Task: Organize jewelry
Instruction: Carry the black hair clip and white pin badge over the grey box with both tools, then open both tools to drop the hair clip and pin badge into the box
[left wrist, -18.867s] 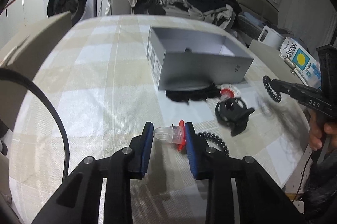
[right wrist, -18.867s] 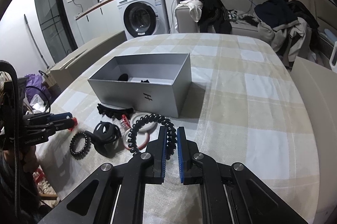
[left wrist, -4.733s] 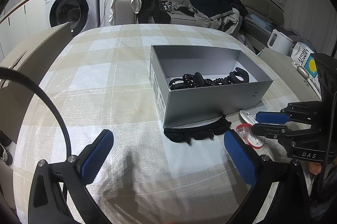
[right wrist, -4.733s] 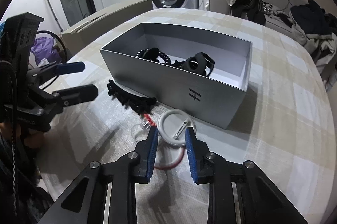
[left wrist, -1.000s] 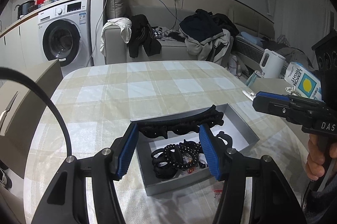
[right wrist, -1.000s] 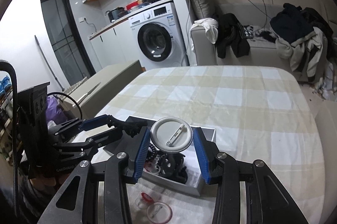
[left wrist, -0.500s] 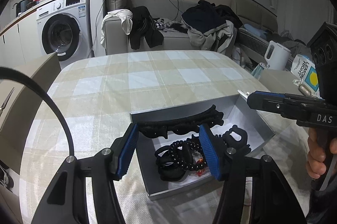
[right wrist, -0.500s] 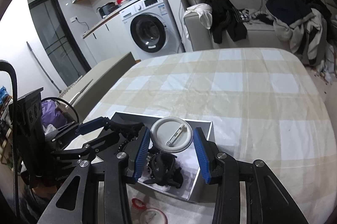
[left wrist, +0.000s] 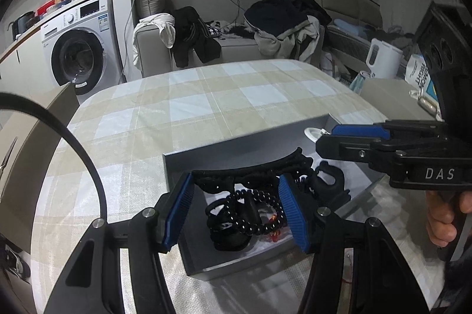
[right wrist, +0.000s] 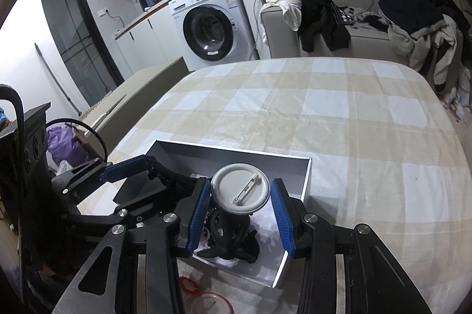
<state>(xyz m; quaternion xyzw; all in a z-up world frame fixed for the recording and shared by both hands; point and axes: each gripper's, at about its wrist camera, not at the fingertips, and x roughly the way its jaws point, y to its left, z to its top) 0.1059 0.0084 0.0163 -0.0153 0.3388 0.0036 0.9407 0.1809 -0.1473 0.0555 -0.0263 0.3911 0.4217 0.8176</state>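
Note:
My left gripper (left wrist: 236,209) is shut on a long black hair clip (left wrist: 253,172) and holds it above the grey box (left wrist: 236,146). Inside the box lie a black bead bracelet (left wrist: 253,221) and a black claw clip (left wrist: 327,187). My right gripper (right wrist: 240,209) is shut on a round white pin badge (right wrist: 240,191), also held above the box (right wrist: 306,175). The right gripper shows in the left wrist view (left wrist: 321,137), and the left gripper shows in the right wrist view (right wrist: 141,166) with the hair clip (right wrist: 171,174).
A red ring (right wrist: 188,284) and a red-rimmed badge (right wrist: 211,305) lie on the checked tablecloth (right wrist: 324,113) in front of the box. Beyond the table stand a washing machine (right wrist: 211,28) and a sofa with clothes (left wrist: 280,22). A kettle (left wrist: 382,57) stands at right.
Both grippers have come lower and closer over the box, each still holding its item. The box looks larger in both views.

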